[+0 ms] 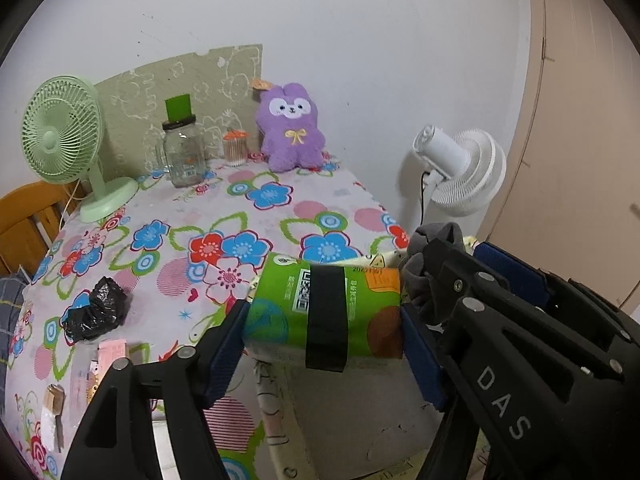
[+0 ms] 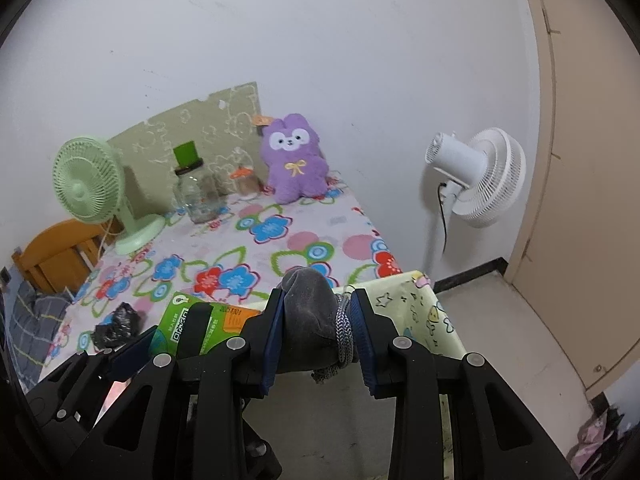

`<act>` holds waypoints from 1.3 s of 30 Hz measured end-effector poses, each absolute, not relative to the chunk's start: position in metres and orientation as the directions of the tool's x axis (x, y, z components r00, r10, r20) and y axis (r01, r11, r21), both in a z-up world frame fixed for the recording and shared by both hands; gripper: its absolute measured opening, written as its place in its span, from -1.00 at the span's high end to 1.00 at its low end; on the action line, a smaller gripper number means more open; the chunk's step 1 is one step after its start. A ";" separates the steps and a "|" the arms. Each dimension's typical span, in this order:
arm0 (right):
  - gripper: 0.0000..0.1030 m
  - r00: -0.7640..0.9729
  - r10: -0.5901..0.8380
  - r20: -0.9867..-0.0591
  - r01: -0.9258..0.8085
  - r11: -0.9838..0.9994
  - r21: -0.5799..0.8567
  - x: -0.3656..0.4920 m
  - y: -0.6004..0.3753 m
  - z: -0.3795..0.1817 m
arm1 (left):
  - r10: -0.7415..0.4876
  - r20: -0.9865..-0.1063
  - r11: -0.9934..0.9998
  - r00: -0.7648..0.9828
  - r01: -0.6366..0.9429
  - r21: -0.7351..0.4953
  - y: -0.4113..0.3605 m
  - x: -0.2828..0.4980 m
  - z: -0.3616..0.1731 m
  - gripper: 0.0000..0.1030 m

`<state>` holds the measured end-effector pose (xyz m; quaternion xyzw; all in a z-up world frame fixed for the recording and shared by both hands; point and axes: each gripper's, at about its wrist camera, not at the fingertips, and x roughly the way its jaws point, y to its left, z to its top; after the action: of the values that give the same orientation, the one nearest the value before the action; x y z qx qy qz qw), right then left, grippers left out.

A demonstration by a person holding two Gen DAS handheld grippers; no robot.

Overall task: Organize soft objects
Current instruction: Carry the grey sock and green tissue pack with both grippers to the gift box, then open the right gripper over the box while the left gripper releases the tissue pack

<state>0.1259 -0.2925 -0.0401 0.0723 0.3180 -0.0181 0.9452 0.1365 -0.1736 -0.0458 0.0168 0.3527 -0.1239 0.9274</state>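
A green tissue pack (image 1: 280, 320) with a black band across it hangs over the open top of a pale cartoon-print fabric bin (image 1: 276, 404) at the table's near edge. My left gripper (image 1: 322, 324) is shut on the pack, one blue pad against each end. My right gripper (image 2: 320, 320) is shut on a rolled grey sock (image 2: 308, 312) with a woven cuff, above the same bin (image 2: 420, 312). The two grippers are side by side. In the left wrist view the right gripper's fingers (image 1: 508, 276) and the sock (image 1: 434, 240) sit just right of the pack. The pack (image 2: 176, 320) also shows in the right wrist view.
On the flowered tablecloth (image 1: 248, 208) a purple plush rabbit (image 1: 292, 132) leans on the back wall beside a glass jar (image 1: 184, 152) and a green desk fan (image 1: 60, 136). A crumpled black bag (image 1: 96, 312) lies at the left. A white standing fan (image 2: 476, 176) is right of the table.
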 end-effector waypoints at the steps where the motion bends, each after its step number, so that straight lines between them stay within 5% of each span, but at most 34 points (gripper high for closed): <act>1: 0.30 0.793 0.012 -0.608 0.082 0.989 0.126 0.127 -0.294 -0.043 | -0.217 -0.662 0.968 0.717 0.245 -0.052 -0.175 0.138 -0.047 -0.55; 12: 0.23 0.767 0.036 -0.641 0.066 0.989 0.135 0.137 -0.298 -0.052 | -0.212 -0.677 0.965 0.704 0.261 -0.030 -0.180 0.139 -0.049 -0.74; 14: 0.10 0.766 0.029 -0.642 0.068 0.990 0.126 0.137 -0.297 -0.051 | -0.212 -0.677 0.965 0.704 0.262 -0.029 -0.180 0.140 -0.049 -0.75; 16: -0.32 0.774 0.027 -0.633 0.068 0.990 0.125 0.135 -0.297 -0.049 | -0.216 -0.675 0.964 0.705 0.264 -0.033 -0.179 0.139 -0.049 -0.78; 17: -0.36 0.780 0.026 -0.626 0.069 0.990 0.126 0.133 -0.297 -0.048 | -0.218 -0.674 0.964 0.706 0.264 -0.034 -0.179 0.139 -0.048 -0.81; 39: -0.71 0.832 0.017 -0.555 0.063 0.990 0.124 0.091 -0.271 -0.009 | -0.230 -0.596 0.963 0.770 0.267 -0.026 -0.152 0.097 -0.012 -0.84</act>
<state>0.0908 -0.2710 -0.0094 0.0685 0.2897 -0.0120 0.9546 0.0973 -0.1518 -0.0117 0.0298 0.3125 -0.1320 0.9402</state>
